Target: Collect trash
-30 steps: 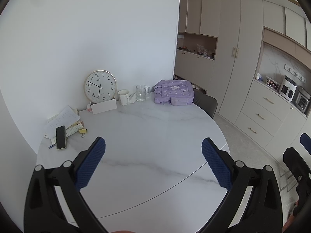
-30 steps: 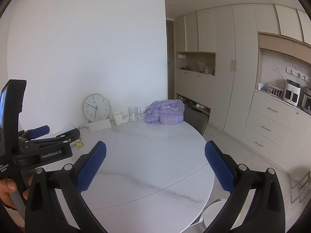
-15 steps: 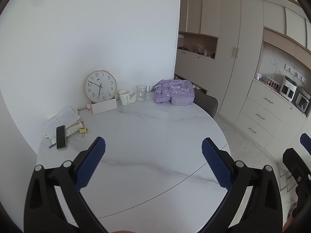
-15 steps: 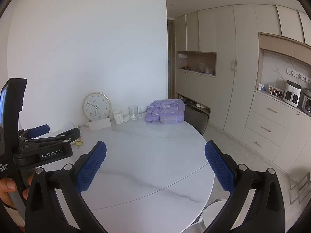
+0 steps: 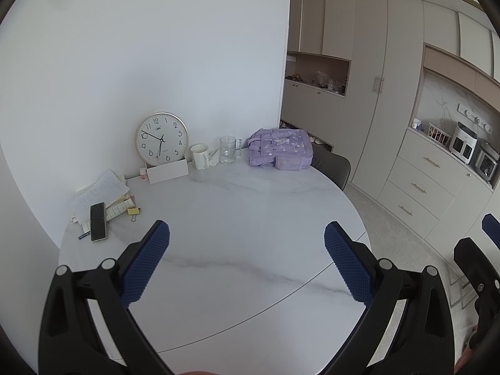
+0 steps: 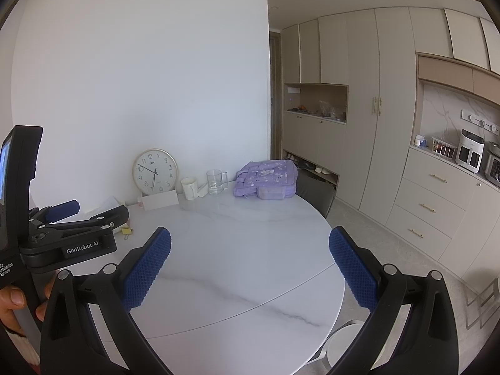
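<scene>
Left wrist view first: the left gripper [image 5: 247, 237] hangs over the near part of the round marble table [image 5: 250, 212], blue pads spread wide, nothing between them. Landmark is the wall clock [image 5: 162, 139], leaning against the wall at the far edge. Just in front of it, a white card [image 5: 167, 171]; to its right a white mug [image 5: 199, 155], a crumpled tissue [image 5: 214, 157] wedged beside it, then a glass mug [image 5: 228, 149] and a purple bag [image 5: 280, 152]. Left of the clock and nearer: a paper pile [image 5: 101, 193] with a phone [image 5: 98, 221] on top. The tissue sits well apart from the fingers, open tabletop between.

Right wrist view: the right gripper [image 6: 250, 240] is also splayed open and empty. The left gripper's body crosses low left of the clock, covering the papers. Tissue [image 6: 202, 189] again right of the clock, past the mug.
</scene>
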`<action>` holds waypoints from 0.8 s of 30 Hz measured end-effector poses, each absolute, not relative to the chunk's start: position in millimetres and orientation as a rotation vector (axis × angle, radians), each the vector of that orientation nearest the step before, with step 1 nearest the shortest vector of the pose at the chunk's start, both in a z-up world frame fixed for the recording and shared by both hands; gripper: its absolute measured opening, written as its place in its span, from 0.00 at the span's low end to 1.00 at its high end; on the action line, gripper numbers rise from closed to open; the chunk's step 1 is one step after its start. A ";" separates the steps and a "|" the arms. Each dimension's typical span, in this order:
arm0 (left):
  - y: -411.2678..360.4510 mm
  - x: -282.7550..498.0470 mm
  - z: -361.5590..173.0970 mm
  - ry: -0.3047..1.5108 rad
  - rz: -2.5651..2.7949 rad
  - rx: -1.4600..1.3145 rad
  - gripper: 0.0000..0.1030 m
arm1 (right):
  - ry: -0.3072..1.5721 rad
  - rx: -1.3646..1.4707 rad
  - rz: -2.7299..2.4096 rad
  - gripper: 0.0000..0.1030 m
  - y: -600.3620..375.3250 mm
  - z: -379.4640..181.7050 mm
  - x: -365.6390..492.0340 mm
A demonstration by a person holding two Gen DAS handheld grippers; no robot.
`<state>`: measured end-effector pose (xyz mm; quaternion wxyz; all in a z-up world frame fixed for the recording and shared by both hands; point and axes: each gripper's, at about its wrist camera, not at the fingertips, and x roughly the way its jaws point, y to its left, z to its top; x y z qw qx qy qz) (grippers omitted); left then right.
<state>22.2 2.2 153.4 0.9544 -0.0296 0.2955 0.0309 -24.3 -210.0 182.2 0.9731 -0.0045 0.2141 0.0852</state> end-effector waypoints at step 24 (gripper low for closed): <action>2.6 24.0 154.0 0.589 0.066 -0.046 0.92 | 0.440 -0.013 0.176 0.98 -210.0 181.7 -18.0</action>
